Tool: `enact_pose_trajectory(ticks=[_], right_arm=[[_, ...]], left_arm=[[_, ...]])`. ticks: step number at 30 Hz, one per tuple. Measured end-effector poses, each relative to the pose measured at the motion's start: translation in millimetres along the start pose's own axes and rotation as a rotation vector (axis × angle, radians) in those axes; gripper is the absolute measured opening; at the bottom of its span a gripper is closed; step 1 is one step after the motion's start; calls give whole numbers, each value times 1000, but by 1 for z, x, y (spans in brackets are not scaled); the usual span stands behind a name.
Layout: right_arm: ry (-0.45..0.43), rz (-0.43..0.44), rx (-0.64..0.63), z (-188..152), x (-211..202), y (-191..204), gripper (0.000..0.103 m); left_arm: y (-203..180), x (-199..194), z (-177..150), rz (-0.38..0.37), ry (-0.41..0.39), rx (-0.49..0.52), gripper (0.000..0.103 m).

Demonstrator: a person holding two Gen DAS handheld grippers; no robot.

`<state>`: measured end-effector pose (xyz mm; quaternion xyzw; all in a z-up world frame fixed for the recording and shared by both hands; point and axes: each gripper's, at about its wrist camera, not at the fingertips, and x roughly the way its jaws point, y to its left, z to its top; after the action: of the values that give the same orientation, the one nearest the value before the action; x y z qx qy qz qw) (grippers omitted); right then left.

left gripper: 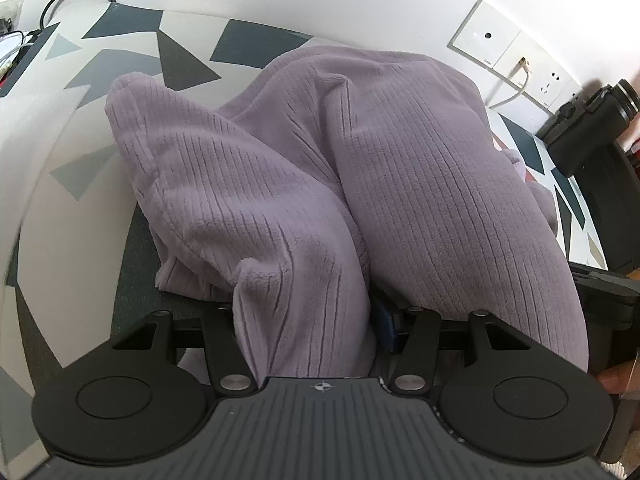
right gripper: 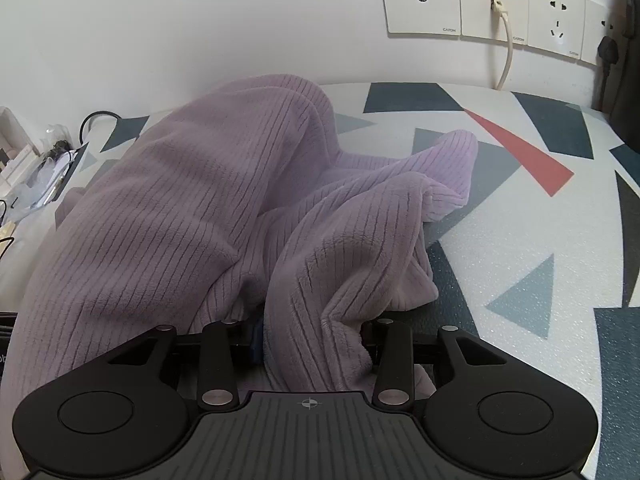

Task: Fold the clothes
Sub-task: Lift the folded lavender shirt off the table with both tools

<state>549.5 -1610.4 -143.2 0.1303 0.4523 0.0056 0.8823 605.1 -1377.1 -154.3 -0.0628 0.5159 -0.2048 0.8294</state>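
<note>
Both tools (left gripper: 308, 320) (right gripper: 316, 340) clamp bunched purple fleece garment (left gripper: 360, 140) above patterned table (right gripper: 540, 240).

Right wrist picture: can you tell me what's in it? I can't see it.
A fluffy purple ribbed garment is bunched up in the right claw, lifted in a heap off a table with a triangle-patterned cover. White wall sockets sit on the wall behind, one with a cable plugged in.

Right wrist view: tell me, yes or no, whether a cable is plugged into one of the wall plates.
Yes, a cream cable hangs from the second wall plate.
</note>
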Motion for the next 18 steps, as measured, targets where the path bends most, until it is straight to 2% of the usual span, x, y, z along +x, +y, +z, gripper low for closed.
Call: enact_pose_trajectory(ticks=[18], right_arm=[[7, 12, -25, 2, 1, -2, 37]], left_arm=[[-4, -1, -3, 28, -21, 2, 53]])
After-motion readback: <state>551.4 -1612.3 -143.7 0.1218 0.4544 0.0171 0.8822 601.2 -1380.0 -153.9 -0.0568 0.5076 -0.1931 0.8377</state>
